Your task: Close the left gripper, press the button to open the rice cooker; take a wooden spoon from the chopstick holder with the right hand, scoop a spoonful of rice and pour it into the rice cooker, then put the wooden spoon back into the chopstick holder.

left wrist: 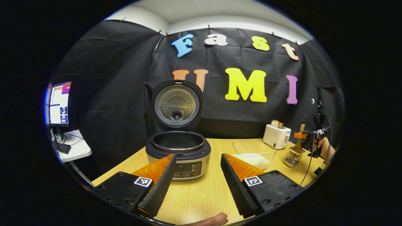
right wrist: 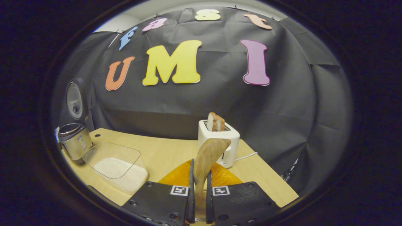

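The rice cooker (left wrist: 177, 153) stands on the wooden table with its lid (left wrist: 176, 105) raised and the pot bare inside. My left gripper (left wrist: 198, 157) hangs open just in front of it, fingers spread to either side of the control panel. At the far right, a hand holds my right gripper (left wrist: 311, 135) on the wooden spoon (left wrist: 299, 142), whose lower end sits in the wire chopstick holder (left wrist: 292, 158). In the right gripper view the right gripper (right wrist: 200, 168) is shut on the wooden spoon (right wrist: 209, 152), whose broad end sticks up past the fingertips. The rice cooker (right wrist: 73, 138) is far left there.
A clear glass container of rice (left wrist: 255, 153) (right wrist: 116, 166) lies between cooker and holder. A white toaster (left wrist: 276, 135) (right wrist: 219, 141) with bread stands at the back right, its cord trailing to the table edge. A monitor (left wrist: 59, 103) on a white side table is at far left.
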`<action>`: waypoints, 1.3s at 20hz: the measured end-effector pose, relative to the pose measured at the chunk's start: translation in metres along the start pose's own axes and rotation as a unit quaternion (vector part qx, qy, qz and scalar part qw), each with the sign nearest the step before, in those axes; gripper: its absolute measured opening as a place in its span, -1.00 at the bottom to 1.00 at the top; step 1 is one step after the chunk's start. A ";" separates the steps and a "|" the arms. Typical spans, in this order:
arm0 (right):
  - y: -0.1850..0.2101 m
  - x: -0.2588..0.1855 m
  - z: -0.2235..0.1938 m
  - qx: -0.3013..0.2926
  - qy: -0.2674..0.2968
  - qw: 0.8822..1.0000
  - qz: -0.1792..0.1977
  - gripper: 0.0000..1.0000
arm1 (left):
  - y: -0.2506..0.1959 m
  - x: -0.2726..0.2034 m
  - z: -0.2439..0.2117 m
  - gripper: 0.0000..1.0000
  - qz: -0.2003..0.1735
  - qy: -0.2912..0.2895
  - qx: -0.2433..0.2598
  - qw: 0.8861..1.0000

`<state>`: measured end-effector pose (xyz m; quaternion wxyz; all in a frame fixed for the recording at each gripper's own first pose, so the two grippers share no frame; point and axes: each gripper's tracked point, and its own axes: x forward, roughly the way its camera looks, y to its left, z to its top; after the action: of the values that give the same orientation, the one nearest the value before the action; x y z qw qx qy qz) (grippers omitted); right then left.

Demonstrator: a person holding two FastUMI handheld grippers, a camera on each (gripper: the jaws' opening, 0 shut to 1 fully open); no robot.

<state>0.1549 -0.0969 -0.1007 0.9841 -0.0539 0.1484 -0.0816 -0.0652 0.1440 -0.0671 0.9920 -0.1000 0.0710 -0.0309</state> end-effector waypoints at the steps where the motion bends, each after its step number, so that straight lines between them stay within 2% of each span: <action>1: -0.003 0.002 -0.001 0.006 0.000 1.000 -0.002 -0.74 | -0.002 -0.001 0.002 0.81 -0.001 -0.003 0.000 1.000; 3: -0.010 0.001 0.005 0.023 -0.011 1.000 -0.009 -0.41 | -0.005 -0.004 0.005 0.81 -0.002 -0.006 0.002 1.000; 5: -0.016 -0.002 0.010 0.043 -0.017 0.999 -0.014 -0.41 | -0.006 -0.009 0.005 0.81 -0.003 -0.001 0.006 1.000; 6: -0.017 -0.005 0.013 0.049 -0.018 0.999 -0.015 -0.12 | -0.006 -0.014 0.009 0.81 0.000 -0.002 0.005 1.000; 7: -0.019 -0.009 0.017 0.051 -0.023 0.998 -0.015 0.00 | -0.004 -0.018 0.016 0.82 0.007 -0.013 0.005 1.000; 9: -0.024 -0.018 0.020 0.036 -0.026 0.999 -0.025 0.67 | -0.011 -0.023 0.029 0.81 0.007 -0.028 0.005 1.000; 11: -0.021 -0.029 0.020 0.008 -0.026 0.999 -0.024 0.94 | -0.019 -0.023 0.036 0.81 0.002 -0.025 0.012 1.000; 14: -0.013 -0.048 0.022 -0.021 -0.033 0.999 -0.030 0.86 | -0.020 -0.017 0.053 0.81 0.000 -0.019 0.008 1.000; 17: 0.003 -0.071 0.022 -0.051 -0.044 0.997 -0.028 0.94 | -0.008 -0.007 0.083 0.81 0.020 -0.027 0.004 0.999; 19: 0.019 -0.087 0.022 -0.049 -0.053 0.997 -0.013 0.91 | -0.001 0.005 0.108 0.81 0.028 -0.043 -0.005 0.999; 20: 0.027 -0.095 0.020 -0.042 -0.054 0.998 -0.005 0.96 | 0.000 0.014 0.123 0.81 0.027 -0.054 -0.011 0.998; 21: 0.036 -0.104 0.017 -0.036 -0.057 0.998 0.005 0.91 | 0.005 0.024 0.136 0.81 0.034 -0.058 -0.012 0.998; 23: 0.050 -0.126 0.011 -0.031 -0.057 0.998 0.020 0.94 | 0.020 0.046 0.160 0.81 0.051 -0.062 -0.010 0.997; 26: 0.053 -0.142 -0.004 -0.018 -0.061 0.998 0.027 0.91 | 0.031 0.080 0.184 0.81 0.059 -0.056 -0.018 0.997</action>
<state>0.0274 -0.0198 -0.0713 0.9920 -0.0726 0.0909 -0.0491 0.0423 0.2038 0.0944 0.9925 -0.1153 0.0219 0.0342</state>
